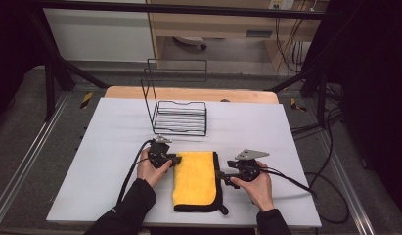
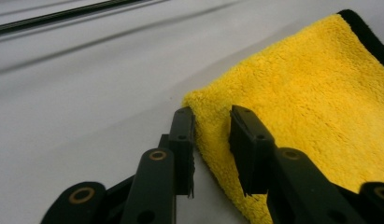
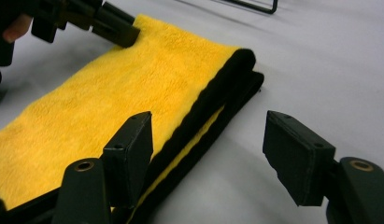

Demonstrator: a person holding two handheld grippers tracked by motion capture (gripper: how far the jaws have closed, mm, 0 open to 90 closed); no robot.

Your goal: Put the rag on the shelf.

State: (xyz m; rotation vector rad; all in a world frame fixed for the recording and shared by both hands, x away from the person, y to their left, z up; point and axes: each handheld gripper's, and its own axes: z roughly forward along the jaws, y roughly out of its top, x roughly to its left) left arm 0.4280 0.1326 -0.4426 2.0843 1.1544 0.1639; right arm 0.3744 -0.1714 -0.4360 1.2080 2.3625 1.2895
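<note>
I count one yellow cloth (image 1: 194,178), folded over so its black-edged hem shows as two stacked layers. One black wire rack (image 1: 180,117) stands behind it. One desk (image 1: 110,147) carries both. I hold two grippers, one left (image 1: 176,160) and one right (image 1: 221,173), each with two jaws.

Black long sleeves (image 1: 135,200) run down both forearms, hands bare. Each hand carries a black gripper, the left gripper (image 1: 177,159) and right gripper (image 1: 219,174) each topped by a grey three-cornered plate (image 1: 251,154). Black cables (image 1: 286,178) trail back. Brass-ringed pivot holes and small screws dot the matte black jaws.
</note>
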